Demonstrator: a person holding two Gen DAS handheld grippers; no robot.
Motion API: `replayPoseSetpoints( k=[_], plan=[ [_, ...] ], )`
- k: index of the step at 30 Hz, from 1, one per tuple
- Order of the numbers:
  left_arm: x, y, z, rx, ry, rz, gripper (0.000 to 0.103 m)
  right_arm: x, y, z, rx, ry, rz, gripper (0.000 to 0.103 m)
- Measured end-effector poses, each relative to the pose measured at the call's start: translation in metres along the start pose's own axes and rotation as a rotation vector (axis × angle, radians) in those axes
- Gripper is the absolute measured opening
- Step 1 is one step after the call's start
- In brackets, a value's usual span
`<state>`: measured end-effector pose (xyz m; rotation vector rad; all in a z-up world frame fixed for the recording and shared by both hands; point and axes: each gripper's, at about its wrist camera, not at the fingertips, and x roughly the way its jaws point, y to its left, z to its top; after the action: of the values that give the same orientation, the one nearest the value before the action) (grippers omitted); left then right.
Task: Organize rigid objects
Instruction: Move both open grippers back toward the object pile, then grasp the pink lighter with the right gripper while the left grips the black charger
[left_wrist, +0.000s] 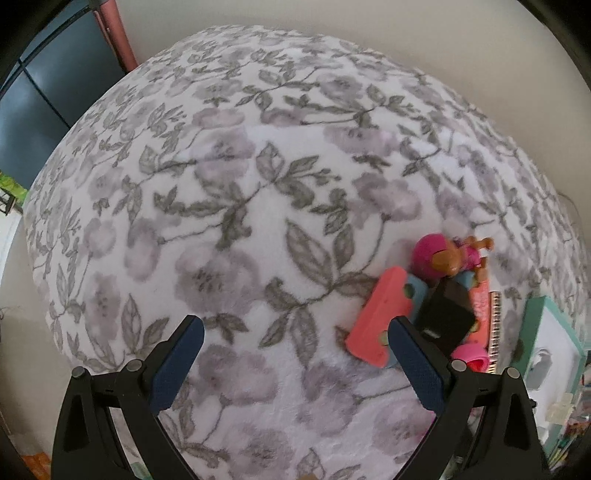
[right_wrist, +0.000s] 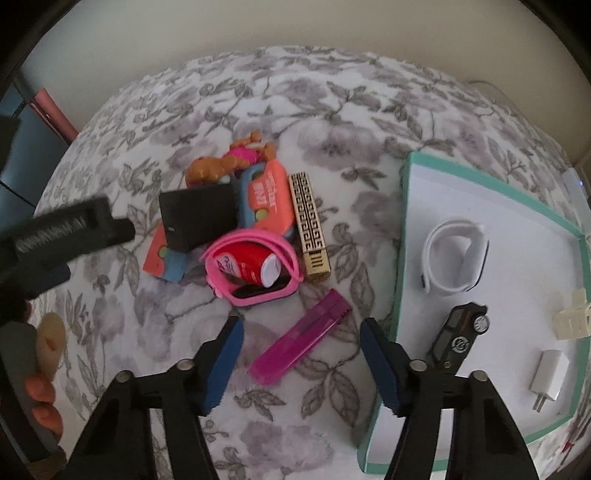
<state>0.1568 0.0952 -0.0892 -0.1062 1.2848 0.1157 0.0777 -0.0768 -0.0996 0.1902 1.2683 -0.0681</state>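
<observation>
right gripper points steeply down, straddling purple case.

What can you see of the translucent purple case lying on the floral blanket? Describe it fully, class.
The purple case is a long, slim, see-through magenta plastic box, apparently closed, with a seam along its length. It lies flat and diagonal on the floral blanket, between the open fingers of the right gripper, which do not touch it. It sits apart from the pink band and the teal tray.

Soft even daylight, slight motion blur, strong fisheye-warped edges.
</observation>
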Motion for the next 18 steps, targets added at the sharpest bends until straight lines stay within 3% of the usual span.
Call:
replayPoseSetpoints(
  k=[3, 5, 14, 18],
  plan=[
    [-0.002, -0.007, 0.000, 0.023, -0.008, -0.015, 0.100, 0.006, 0.000, -0.003, 0.005, 0.022, -0.008, 0.062],
    [-0.003, -0.011, 0.000, 0.036, -0.009, -0.030, 0.100, 0.009, -0.001, -0.003, 0.012, 0.035, -0.009, 0.053],
    [-0.012, -0.023, 0.001, 0.062, -0.024, -0.133, 0.100, 0.024, 0.004, -0.012, 0.015, 0.070, -0.003, 0.048],
    [-0.015, -0.028, 0.002, 0.072, -0.035, -0.159, 0.100, 0.026, 0.005, -0.012, 0.004, 0.063, -0.032, 0.035]
  ],
)
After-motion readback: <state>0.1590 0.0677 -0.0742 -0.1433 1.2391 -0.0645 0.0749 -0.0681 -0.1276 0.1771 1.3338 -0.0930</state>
